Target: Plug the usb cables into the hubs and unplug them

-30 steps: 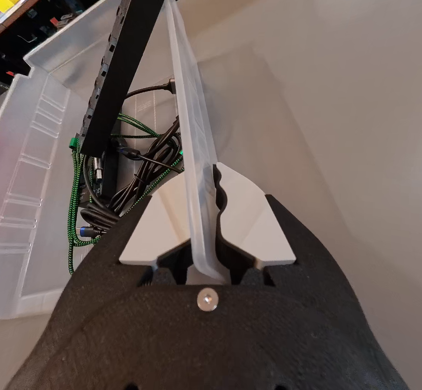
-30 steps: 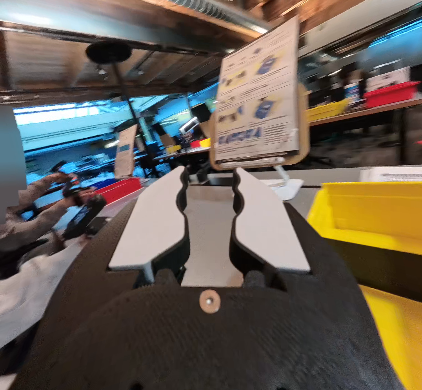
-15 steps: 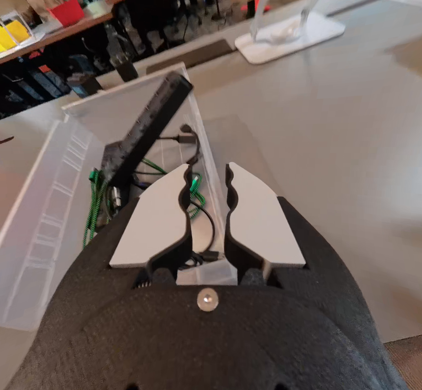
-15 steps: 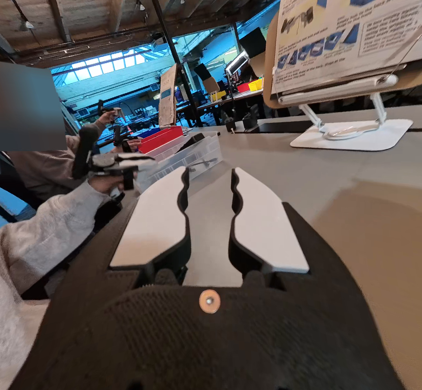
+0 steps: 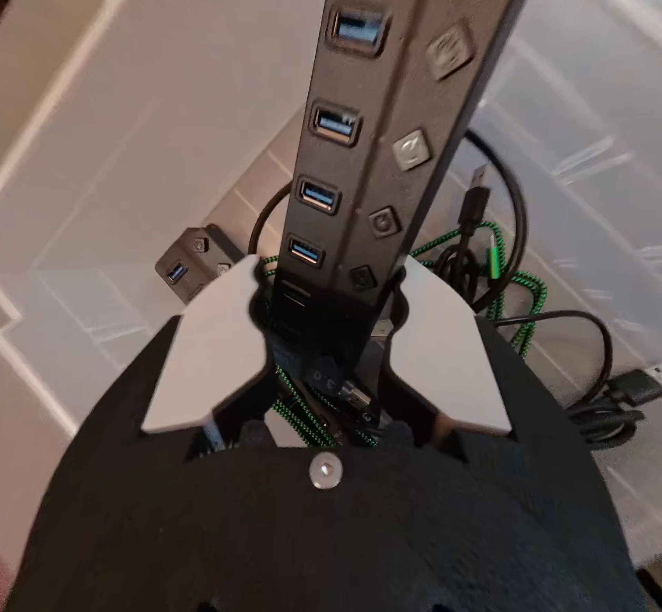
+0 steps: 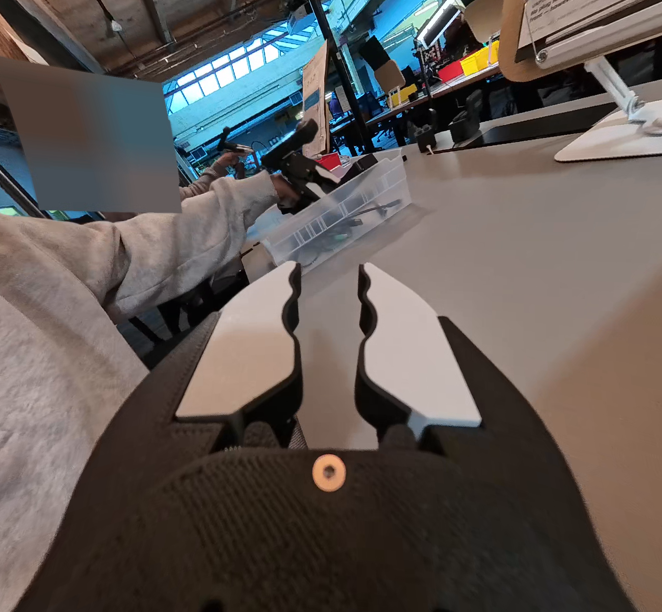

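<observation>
A long black USB hub [image 5: 387, 93] with several blue ports leans upright inside a clear plastic bin [image 5: 143, 129]. My left gripper [image 5: 329, 272] is open, and its white fingers straddle the hub's lower end, with a small gap on the left side. A second, shorter hub [image 5: 193, 265] lies to the left. Green braided cables [image 5: 526, 286] and black cables with a loose USB plug [image 5: 473, 208] are tangled on the bin floor. My right gripper [image 6: 327, 269] is open and empty above the grey table [image 6: 519, 254], pointing towards the bin [image 6: 358, 200].
In the right wrist view a person's grey sleeve [image 6: 143, 254] reaches to the left gripper [image 6: 315, 175] over the bin. A white document stand [image 6: 616, 136] holding a sheet stands at the back right. Other workbenches with coloured bins lie beyond. My hands' fingertips stand some 45 centimeters from each other.
My left gripper let go of the bin's wall, lifted, then went down into the bin and opened wide around the long hub. My right gripper swung down and left to face the bin.
</observation>
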Demonstrator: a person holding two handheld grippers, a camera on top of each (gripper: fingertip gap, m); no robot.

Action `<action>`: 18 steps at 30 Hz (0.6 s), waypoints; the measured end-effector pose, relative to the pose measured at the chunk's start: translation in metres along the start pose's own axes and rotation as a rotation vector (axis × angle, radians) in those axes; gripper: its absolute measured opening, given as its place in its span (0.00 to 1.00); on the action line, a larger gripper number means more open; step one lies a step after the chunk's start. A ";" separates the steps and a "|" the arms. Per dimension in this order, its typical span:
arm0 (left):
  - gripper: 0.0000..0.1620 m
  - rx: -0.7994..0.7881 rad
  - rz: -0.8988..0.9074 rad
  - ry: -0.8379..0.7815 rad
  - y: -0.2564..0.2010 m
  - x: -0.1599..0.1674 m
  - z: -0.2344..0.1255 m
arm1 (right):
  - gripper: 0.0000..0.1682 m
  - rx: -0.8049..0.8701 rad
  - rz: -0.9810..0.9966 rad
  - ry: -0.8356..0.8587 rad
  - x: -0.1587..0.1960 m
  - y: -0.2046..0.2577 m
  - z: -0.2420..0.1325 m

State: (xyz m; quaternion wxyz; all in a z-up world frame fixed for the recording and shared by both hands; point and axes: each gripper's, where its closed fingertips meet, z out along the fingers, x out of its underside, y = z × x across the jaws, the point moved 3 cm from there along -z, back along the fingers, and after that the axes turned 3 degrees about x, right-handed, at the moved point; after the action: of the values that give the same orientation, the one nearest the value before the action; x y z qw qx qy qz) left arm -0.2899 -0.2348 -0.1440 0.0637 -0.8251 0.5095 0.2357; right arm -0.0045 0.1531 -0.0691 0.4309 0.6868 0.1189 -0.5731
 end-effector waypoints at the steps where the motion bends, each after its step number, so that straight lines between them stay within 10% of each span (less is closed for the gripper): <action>1: 0.43 0.023 -0.006 0.013 -0.001 0.001 0.003 | 0.18 0.006 -0.004 0.002 0.000 -0.001 0.000; 7: 0.40 -0.027 -0.035 0.043 0.000 -0.006 -0.035 | 0.18 0.021 0.006 0.016 0.005 -0.007 0.000; 12: 0.39 -0.066 -0.394 0.039 -0.006 -0.015 -0.079 | 0.17 0.009 0.052 0.028 0.009 -0.011 0.004; 18: 0.39 0.148 -0.757 -0.057 -0.022 0.001 -0.040 | 0.17 -0.009 0.054 0.026 0.007 -0.005 0.002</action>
State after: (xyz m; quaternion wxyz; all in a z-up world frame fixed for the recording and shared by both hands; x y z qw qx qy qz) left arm -0.2572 -0.2394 -0.1120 0.2198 -0.9411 0.1825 0.1810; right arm -0.0067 0.1523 -0.0773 0.4476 0.6953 0.1086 -0.5517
